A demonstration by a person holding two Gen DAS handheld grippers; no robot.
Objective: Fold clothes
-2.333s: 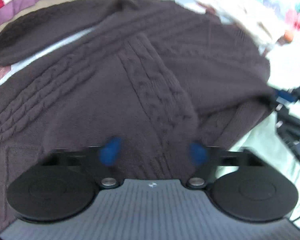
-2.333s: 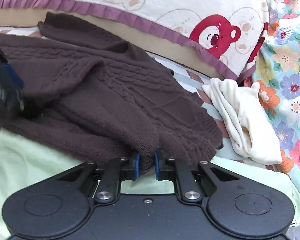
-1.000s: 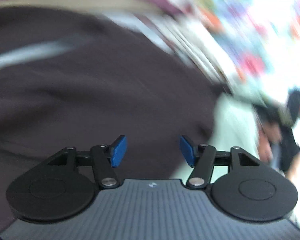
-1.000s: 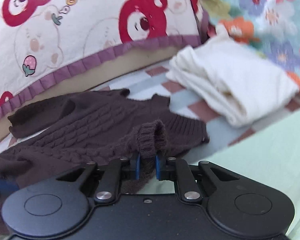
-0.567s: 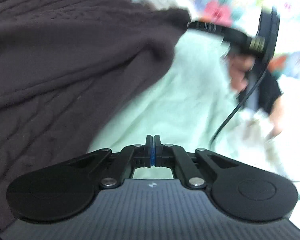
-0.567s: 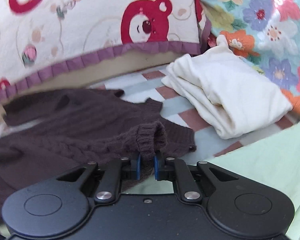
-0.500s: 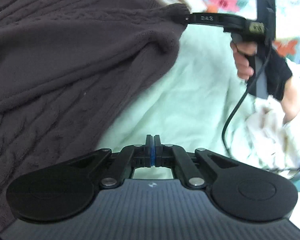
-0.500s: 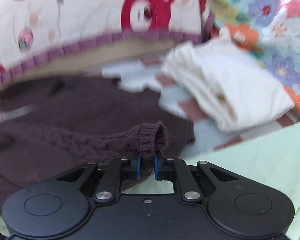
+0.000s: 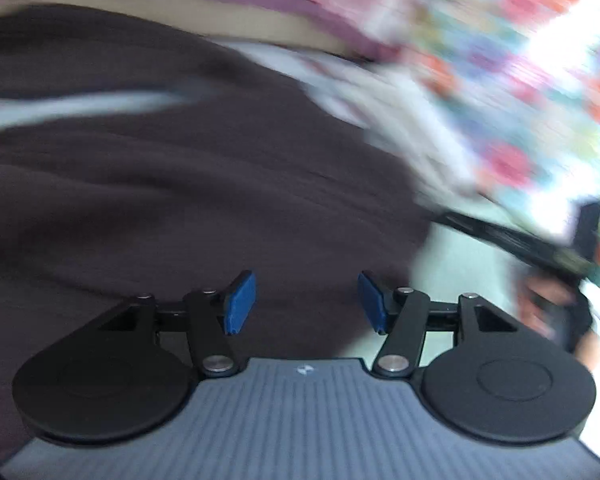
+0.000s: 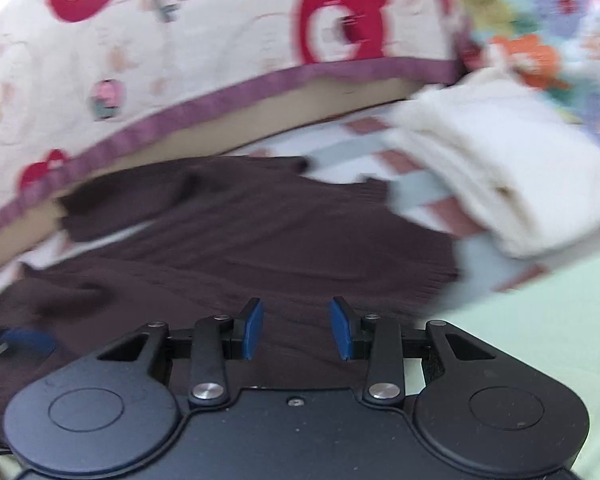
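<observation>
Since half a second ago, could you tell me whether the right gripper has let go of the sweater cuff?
Yes. The right gripper now stands open with nothing between its pads, and the brown sweater lies flat below the bear-print pillow.

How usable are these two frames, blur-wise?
Left wrist view: heavy motion smear; brown sweater knit unreadable, only the open left claw sharp. Right wrist view: milder blur; right claw crisp, bear-print pillow and cream garment soft.

bed (image 10: 548,344), brown sweater (image 10: 259,240) spread, cream garment (image 10: 500,168) beside
</observation>
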